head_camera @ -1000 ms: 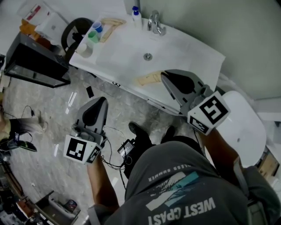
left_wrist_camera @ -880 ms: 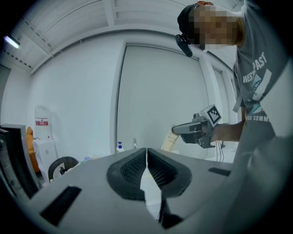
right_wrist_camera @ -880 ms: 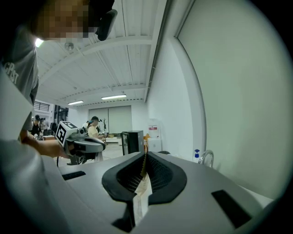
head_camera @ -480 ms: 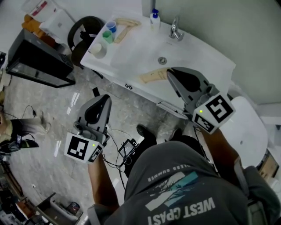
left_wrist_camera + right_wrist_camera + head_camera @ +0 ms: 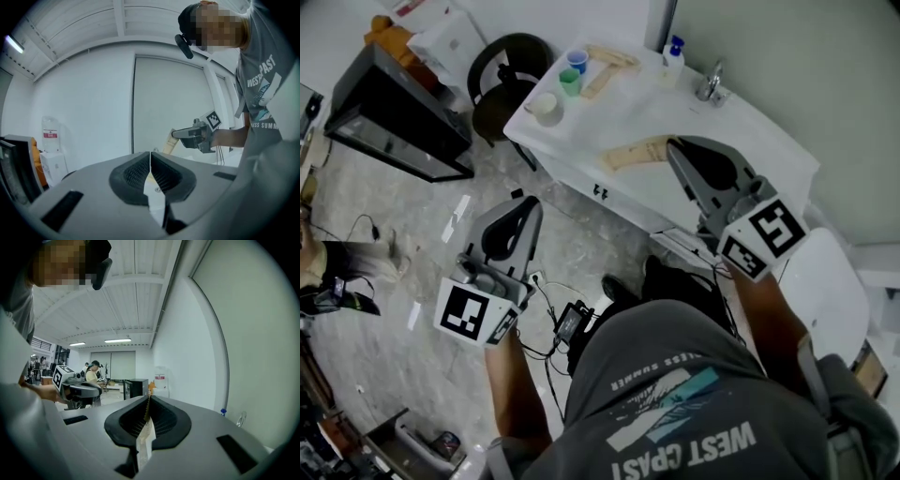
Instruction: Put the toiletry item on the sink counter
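Note:
A flat tan toiletry packet [image 5: 636, 151] sticks out from my right gripper [image 5: 677, 148], which is shut on its near end. It hangs over the front part of the white sink counter [image 5: 675, 192], left of the faucet [image 5: 711, 84]. In the right gripper view the packet's thin edge [image 5: 146, 430] is pinched between the ribbed pads. My left gripper [image 5: 525, 204] hovers over the floor in front of the counter, its jaws together with nothing in them. From the left gripper view I see the right gripper [image 5: 193, 136] with the packet [image 5: 168, 143].
On the counter's left end stand a blue cup [image 5: 577, 61], a green cup [image 5: 570, 82], a white cup [image 5: 546, 105] and a second tan packet [image 5: 609, 62]. A soap bottle [image 5: 673, 52] stands by the faucet. A black stool [image 5: 502, 84], a black cabinet [image 5: 394, 122] and floor cables [image 5: 567, 323] are nearby.
Both grippers have shifted left along the counter's front. The right gripper still carries the packet, which now sits left of the basin's drain rather than in front of it.

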Demonstrator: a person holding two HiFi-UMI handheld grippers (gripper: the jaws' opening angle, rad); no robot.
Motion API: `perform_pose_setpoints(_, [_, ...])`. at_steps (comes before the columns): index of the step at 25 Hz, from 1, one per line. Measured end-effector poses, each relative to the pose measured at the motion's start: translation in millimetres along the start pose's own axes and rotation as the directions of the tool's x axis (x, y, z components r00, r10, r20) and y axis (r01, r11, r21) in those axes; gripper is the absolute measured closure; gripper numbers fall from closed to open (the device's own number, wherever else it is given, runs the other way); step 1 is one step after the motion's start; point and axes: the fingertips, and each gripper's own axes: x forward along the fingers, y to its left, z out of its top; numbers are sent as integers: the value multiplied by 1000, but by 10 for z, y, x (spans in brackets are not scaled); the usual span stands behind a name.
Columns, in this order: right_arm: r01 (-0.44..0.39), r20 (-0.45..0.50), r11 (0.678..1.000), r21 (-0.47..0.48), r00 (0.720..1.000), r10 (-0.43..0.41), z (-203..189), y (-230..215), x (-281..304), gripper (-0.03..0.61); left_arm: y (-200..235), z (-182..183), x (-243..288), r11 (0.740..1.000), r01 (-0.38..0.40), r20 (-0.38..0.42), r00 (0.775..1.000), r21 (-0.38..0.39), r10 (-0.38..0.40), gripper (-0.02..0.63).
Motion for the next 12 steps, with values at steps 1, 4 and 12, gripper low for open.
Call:
perform_pose_setpoints(1, [-5, 3, 1000, -3, 1000, 5, 25, 10, 51, 548, 46, 8, -22, 1000, -6, 2, 1000, 1, 6, 603])
perform_pose_setpoints(4, [-14, 11, 1000, -2, 1000, 14, 49, -6, 220, 548, 168, 10, -71, 1000, -23, 1, 1000, 3, 23, 603])
perform_pose_setpoints(12, [-67, 40, 998, 3, 997, 67, 80, -124, 783, 548, 589, -63, -125, 995, -100, -17, 995, 12, 100, 603])
